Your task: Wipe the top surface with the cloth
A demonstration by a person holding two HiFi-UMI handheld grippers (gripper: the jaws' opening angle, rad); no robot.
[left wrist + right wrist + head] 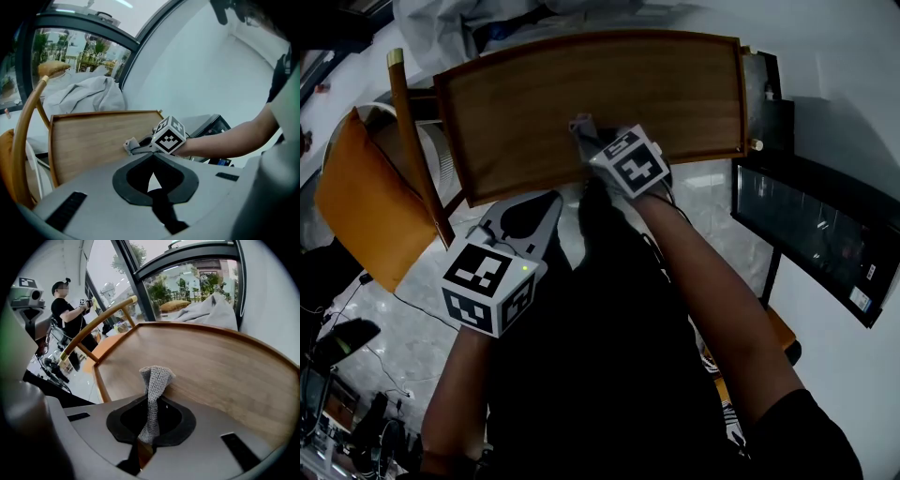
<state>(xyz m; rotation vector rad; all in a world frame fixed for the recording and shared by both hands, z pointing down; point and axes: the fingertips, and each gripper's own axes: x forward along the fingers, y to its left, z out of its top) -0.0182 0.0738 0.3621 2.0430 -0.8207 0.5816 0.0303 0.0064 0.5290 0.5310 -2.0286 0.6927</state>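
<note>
Where the cloth sits: grey knitted cloth [152, 380] stands just inside the near edge of the table [609, 89], about midway along it. I cannot tell whether it presses on the wood.
Right gripper: right gripper [584, 131] has its jaws closed on the lower end of the cloth, with the free end poking forward over the wood.
Left gripper: left gripper [151, 156] has its jaws together with nothing between them. It is held off the table, short of the near left corner.
Surface: bare wood with a raised rim and no visible debris.
Step (judged): start of a wiping pass, with most of the top not yet covered.
Next move calls for: lowering the cloth flat, then sweeping towards the far edge and both side rims. The pinch must stay firm so the cloth doesn't slip out.
</note>
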